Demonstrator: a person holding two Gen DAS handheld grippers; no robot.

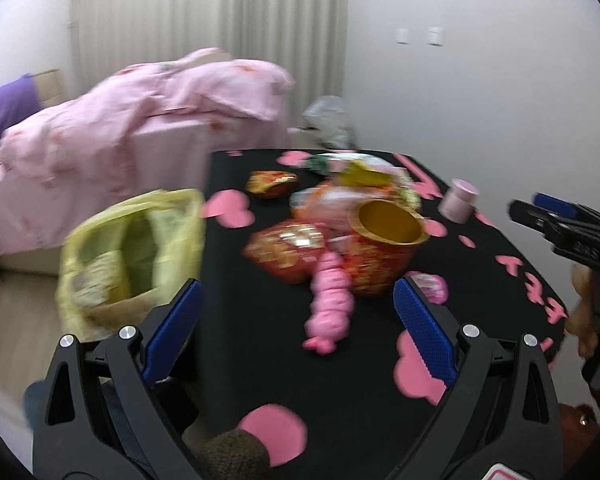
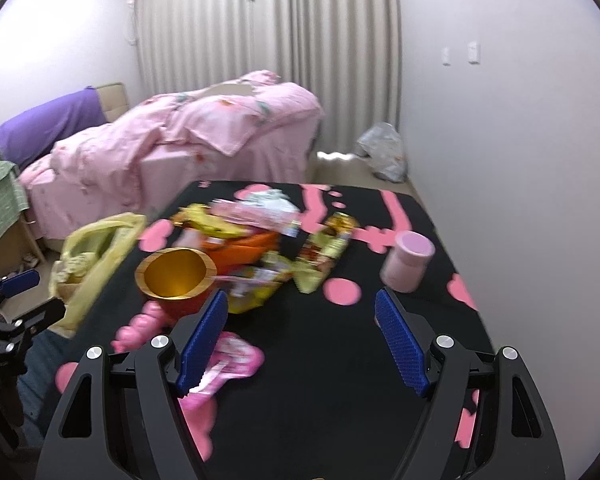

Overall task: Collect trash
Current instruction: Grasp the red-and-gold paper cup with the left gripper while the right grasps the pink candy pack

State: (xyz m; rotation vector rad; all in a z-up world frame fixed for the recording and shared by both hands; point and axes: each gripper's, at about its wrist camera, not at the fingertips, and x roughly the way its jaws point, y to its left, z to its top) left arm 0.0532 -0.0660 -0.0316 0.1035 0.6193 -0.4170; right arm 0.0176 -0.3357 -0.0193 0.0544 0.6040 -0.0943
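A pile of snack wrappers lies on a black table with pink shapes. A red cup with a gold inside lies tipped at the pile's near side. A pink wrapper strip lies in front of it. A yellow-green trash bag stands open at the table's left edge. My left gripper is open above the table's near left part. My right gripper is open over the table, a pink packet beside its left finger.
A pink jar stands on the right side of the table. A bed with pink bedding is behind the table on the left. A plastic bag lies on the floor by the curtain.
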